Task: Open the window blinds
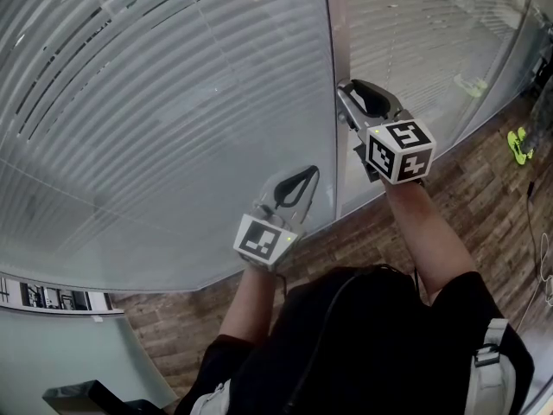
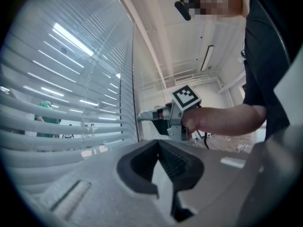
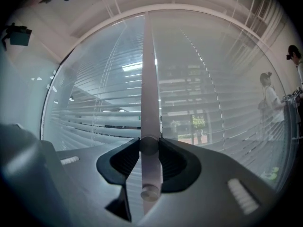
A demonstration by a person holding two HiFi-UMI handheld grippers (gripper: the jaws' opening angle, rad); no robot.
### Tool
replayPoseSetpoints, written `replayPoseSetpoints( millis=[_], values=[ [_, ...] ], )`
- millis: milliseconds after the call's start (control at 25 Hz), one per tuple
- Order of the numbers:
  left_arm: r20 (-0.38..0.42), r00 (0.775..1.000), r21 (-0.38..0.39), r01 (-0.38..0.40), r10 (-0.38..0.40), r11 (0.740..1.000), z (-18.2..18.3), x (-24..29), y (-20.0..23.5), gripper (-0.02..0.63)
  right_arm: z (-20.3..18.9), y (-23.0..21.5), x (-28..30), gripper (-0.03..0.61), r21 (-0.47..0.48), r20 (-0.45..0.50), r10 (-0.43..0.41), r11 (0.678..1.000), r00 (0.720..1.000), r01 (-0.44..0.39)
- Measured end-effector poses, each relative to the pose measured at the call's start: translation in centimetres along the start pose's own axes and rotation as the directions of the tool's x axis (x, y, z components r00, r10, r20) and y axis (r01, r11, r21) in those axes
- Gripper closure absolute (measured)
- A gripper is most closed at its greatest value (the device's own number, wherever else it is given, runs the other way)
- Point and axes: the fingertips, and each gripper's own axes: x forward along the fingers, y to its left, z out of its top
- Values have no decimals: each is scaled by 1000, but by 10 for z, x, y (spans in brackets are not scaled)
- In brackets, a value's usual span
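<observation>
While the tilt wand (image 3: 149,70), just before the blinds (image 1: 164,111), is clenched in the right tongs (image 3: 149,146) and the left tongs (image 2: 162,161) are closed on nothing, the slat-turning step is judged in hand, and a twist of the wand is called for next.

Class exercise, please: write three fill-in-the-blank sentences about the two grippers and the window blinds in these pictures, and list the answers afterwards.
1. The right gripper is shut on the blinds' tilt ____.
2. The left gripper, its jaws together, holds ____.
3. Seen in the right gripper view, the slats of the blinds run ____.

Missing words: wand; nothing; horizontally.
</observation>
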Motion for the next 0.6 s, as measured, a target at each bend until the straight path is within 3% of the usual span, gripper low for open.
replayPoseSetpoints(
  millis=[200,320,400,480,560,600],
  values=[
    [-4,1000,-5,-3,3,1000,-2,0,0,609,-1,4,-4,365,-200,-14,1,980,1000,-3],
    [-5,1000,-1,-2,2,1000,-2,0,0,609,-1,10,-5,344,-366,-36,-6,931,999,-7],
    [-3,1000,-3,-5,5,1000,-2,0,0,609,-1,13,-6,336,-500,-50,-16,866,999,-11],
    [-4,1000,-3,-10,10,1000,-2,-1,2,609,0,15,-7,340,-632,-71,-37,775,997,-16],
    [-7,1000,0,-11,11,1000,-3,-1,2,609,0,17,-9,342,-756,-94,-57,654,994,-34],
    [-8,1000,0,-11,11,1000,-3,-1,2,609,-1,18,-9,345,-815,-101,-70,579,992,-42]
  ],
)
